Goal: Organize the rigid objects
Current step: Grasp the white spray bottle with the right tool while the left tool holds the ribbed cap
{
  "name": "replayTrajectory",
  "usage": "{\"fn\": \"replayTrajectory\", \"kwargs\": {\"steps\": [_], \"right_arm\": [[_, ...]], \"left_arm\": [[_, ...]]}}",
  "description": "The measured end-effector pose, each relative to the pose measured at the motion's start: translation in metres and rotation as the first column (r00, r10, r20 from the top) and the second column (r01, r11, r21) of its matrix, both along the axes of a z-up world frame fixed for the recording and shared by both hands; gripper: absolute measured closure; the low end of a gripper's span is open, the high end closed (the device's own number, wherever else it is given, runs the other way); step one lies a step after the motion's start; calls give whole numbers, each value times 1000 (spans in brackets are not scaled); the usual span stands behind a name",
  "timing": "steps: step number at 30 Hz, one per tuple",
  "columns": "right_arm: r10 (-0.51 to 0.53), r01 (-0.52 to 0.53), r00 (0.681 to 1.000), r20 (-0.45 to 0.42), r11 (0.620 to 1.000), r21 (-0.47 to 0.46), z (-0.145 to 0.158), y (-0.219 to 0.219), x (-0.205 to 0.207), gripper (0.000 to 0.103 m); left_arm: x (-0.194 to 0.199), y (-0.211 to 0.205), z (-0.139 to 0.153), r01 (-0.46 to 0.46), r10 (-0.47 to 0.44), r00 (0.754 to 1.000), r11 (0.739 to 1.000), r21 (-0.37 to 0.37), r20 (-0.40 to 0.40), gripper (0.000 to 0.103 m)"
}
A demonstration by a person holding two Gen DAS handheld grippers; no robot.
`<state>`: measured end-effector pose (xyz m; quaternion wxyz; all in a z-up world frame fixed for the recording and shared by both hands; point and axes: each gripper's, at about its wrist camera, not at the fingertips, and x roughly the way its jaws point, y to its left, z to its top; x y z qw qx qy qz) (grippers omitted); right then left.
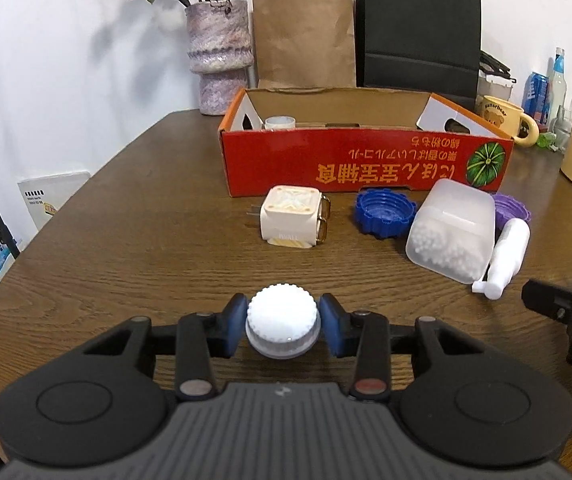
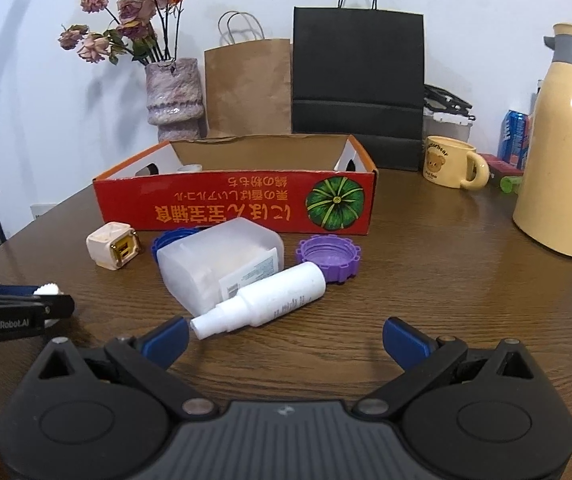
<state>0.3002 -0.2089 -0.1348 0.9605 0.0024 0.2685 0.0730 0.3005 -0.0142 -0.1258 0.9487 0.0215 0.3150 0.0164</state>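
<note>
The left gripper (image 1: pixel 283 322) pinches a small white ridged-lid jar (image 1: pixel 283 324) between its blue pads, low over bare wood at the near part of the surface (image 1: pixel 126 240), well short of the red cardboard box (image 1: pixel 366 160). The right gripper (image 2: pixel 285 340) stands spread wide with nothing between its fingers, the nozzle of the white spray bottle (image 2: pixel 270 300) just ahead of its left pad. Along the box's front wall lie a cream plug adapter (image 1: pixel 291 216), a blue lid (image 1: pixel 384 212), a translucent tub (image 1: pixel 450 234) and a purple lid (image 2: pixel 328 256), with open wood to either side.
</note>
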Motion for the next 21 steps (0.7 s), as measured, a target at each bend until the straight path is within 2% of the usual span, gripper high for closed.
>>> {"fn": "replayTrajectory", "kwargs": {"steps": [8, 13, 21], "right_arm": [[69, -69, 998, 4, 997, -32, 6, -2, 6, 0], [112, -111, 994, 12, 990, -86, 8, -7, 13, 0], [190, -188, 982, 4, 977, -101, 7, -16, 29, 0]], "left_arm": [[-6, 0, 9, -7, 8, 999, 1000, -15, 34, 62], [-7, -2, 10, -19, 20, 999, 1000, -15, 33, 62], [-9, -8, 12, -26, 27, 999, 1000, -9, 33, 62]]}}
